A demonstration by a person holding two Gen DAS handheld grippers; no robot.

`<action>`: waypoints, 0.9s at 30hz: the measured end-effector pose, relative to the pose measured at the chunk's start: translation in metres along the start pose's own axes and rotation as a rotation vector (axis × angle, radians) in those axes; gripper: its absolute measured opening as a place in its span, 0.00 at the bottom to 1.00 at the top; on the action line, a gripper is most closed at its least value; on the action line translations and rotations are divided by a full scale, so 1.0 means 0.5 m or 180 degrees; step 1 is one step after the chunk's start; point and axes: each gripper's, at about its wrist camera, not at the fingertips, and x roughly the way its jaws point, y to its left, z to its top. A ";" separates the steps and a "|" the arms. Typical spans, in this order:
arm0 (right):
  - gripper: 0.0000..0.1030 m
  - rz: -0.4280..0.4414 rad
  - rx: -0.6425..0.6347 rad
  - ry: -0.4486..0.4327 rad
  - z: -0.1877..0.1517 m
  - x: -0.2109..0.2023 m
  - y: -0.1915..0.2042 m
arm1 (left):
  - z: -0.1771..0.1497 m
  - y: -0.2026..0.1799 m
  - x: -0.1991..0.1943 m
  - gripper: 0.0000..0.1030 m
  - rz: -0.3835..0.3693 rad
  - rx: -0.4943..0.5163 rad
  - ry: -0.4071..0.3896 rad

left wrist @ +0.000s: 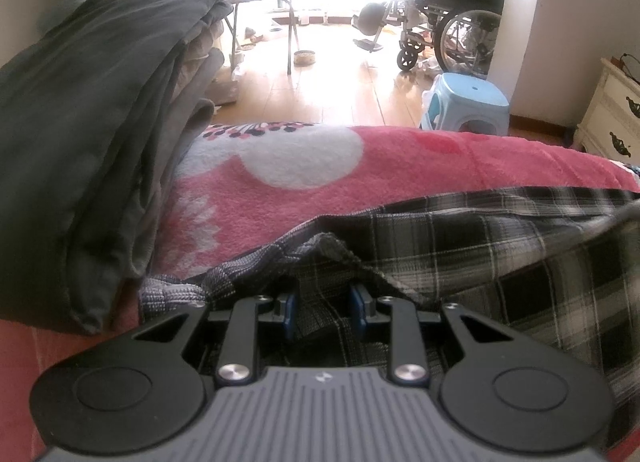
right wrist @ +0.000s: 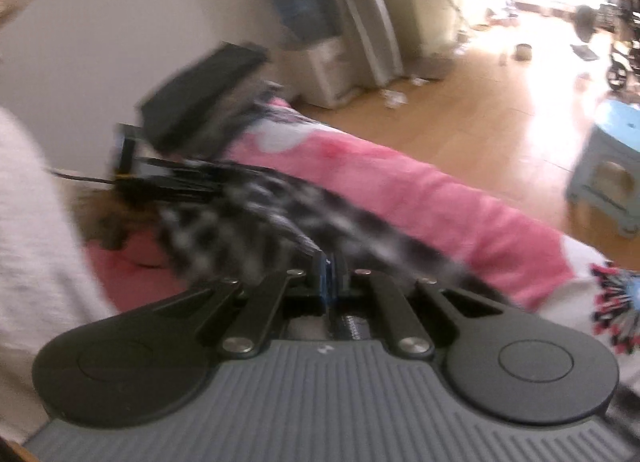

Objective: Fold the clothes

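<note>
A black-and-white plaid woven shirt (left wrist: pixel 460 258) lies rumpled across the lower right of the left wrist view, on a pink fleece blanket with white patches and a dark flower print (left wrist: pixel 288 182) that covers the bed. The left gripper (left wrist: pixel 322 312) sits at lower centre with its blue-padded fingers partly spread; a bunch of the plaid cloth lies between them, though whether the pads press it cannot be told. At the left of that frame rises a tall stack of folded dark grey bedding (left wrist: pixel 92 110).

Beyond the blanket's far edge stretches a light wooden plank floor (left wrist: pixel 340 78), brightly lit from a window at upper centre. A black wheelchair (left wrist: pixel 452 18) stands at upper right, a pale blue plastic stool (left wrist: pixel 468 102) below it, and a cream drawer cabinet with dark handles (left wrist: pixel 612 110) at the right edge.

The right wrist view is blurred. There the right gripper (right wrist: pixel 329 276) is pressed together at centre, pinching an edge of the plaid shirt (right wrist: pixel 248 214), which runs toward the left. A white fuzzy sleeve (right wrist: pixel 32 246) fills the left edge.
</note>
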 end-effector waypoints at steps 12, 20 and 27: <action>0.01 -0.0468 0.0173 0.0266 -0.047 0.131 -0.099 | 0.000 0.003 0.001 0.29 -0.0033 -0.0017 -0.0003; 0.17 -0.0486 -0.0258 0.0328 -0.001 0.092 -0.029 | -0.001 0.010 -0.002 0.29 -0.0061 -0.0089 -0.0059; 0.17 0.0003 -0.1305 0.0425 0.082 0.171 0.137 | 0.001 0.013 -0.002 0.29 -0.0084 -0.0153 -0.0062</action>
